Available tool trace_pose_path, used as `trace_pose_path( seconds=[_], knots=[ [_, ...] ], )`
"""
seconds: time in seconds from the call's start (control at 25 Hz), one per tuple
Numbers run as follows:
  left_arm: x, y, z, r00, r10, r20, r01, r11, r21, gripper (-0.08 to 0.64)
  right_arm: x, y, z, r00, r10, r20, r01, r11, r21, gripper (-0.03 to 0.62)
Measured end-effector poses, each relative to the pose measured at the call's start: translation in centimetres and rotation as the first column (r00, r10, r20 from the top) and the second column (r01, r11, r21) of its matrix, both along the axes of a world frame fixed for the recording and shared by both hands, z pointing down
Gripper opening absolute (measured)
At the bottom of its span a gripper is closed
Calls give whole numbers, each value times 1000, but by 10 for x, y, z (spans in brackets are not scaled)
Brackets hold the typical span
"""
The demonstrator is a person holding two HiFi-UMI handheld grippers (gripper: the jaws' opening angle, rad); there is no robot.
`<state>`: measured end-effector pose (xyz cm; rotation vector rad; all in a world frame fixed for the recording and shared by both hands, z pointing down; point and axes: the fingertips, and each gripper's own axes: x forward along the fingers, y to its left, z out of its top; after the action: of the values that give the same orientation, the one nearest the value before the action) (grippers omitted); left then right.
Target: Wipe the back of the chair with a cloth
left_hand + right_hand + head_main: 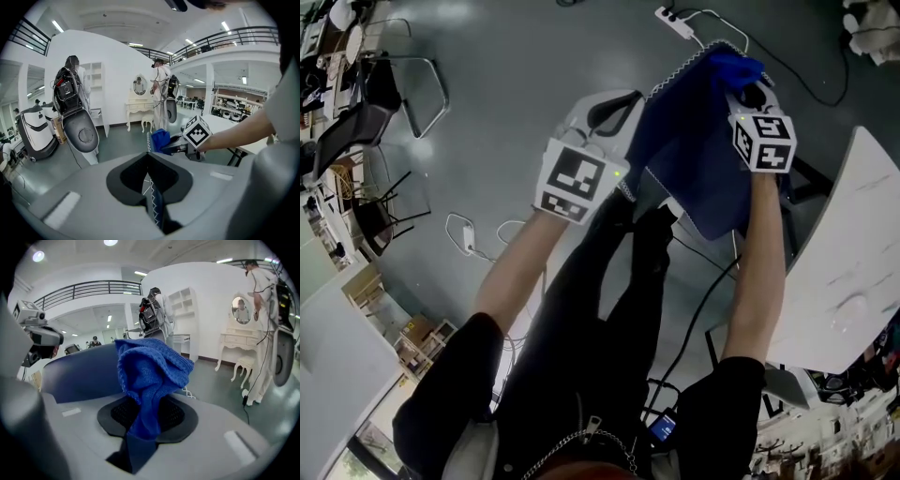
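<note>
The chair back (694,164) is navy fabric with white stitching along its edge. My left gripper (630,105) is shut on that stitched edge (153,199) at the chair back's left side. A bright blue knitted cloth (733,67) lies bunched on the top of the chair back. My right gripper (748,90) is shut on the cloth (150,376), which spills up out of the jaws and rests against the chair back (79,373). In the left gripper view the cloth (159,139) and the right gripper (180,146) show just beyond the stitched edge.
A white table (853,272) stands close on the right. A power strip (675,21) and cables (469,234) lie on the grey floor. Black chairs (366,103) stand at the far left. A person (161,89) and a white dressing table (139,110) are farther off.
</note>
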<state>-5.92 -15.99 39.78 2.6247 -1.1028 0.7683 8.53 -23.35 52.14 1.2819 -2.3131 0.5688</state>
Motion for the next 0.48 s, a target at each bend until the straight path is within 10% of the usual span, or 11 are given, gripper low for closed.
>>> trace_pose_path(
  seconds=[0.48],
  knots=[
    [-9,8,3,1000,4,-7,-4,1000,-9,9,-20,74,-11,1000,11,6,-11,997,72,109]
  ],
)
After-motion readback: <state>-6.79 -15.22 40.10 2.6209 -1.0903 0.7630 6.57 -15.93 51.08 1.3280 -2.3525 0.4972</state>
